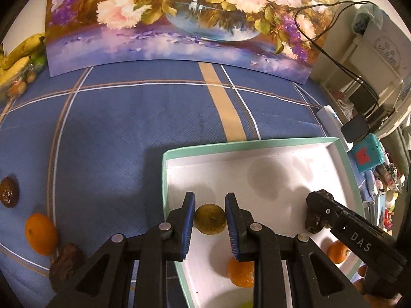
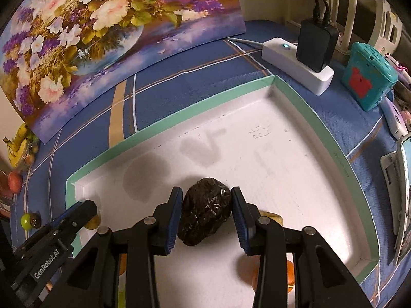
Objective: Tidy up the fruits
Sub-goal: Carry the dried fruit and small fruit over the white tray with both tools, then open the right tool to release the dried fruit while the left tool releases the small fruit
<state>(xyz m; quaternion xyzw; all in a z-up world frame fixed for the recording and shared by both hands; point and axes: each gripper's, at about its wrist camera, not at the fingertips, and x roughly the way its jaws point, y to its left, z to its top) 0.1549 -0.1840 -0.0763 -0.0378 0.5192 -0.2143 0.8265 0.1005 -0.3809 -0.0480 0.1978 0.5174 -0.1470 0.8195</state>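
Note:
A white tray with a mint-green rim (image 1: pixel 244 143) (image 2: pixel 179 113) lies on the blue checked cloth. My left gripper (image 1: pixel 210 195) is low over the tray's left part, shut on a yellow-green round fruit (image 1: pixel 210 219). My right gripper (image 2: pixel 206 190) holds a dark, wrinkled, shiny fruit (image 2: pixel 205 215) just above the tray floor, its pads pressing both sides. Each gripper shows in the other's view: the right gripper (image 1: pixel 315 200), the left gripper (image 2: pixel 86 211). Two oranges (image 1: pixel 241 272) (image 1: pixel 337 251) lie in the tray. Outside it, on the left, are an orange (image 1: pixel 41 233) and two dark fruits (image 1: pixel 9 192) (image 1: pixel 66 261).
A flower painting (image 1: pixel 179 20) leans at the back. Bananas (image 1: pixel 20 51) lie far left. A white power strip (image 2: pixel 295 59) with a black charger (image 2: pixel 316 43) and cables, a teal box (image 2: pixel 370 77) and a phone (image 2: pixel 405 179) crowd the right side.

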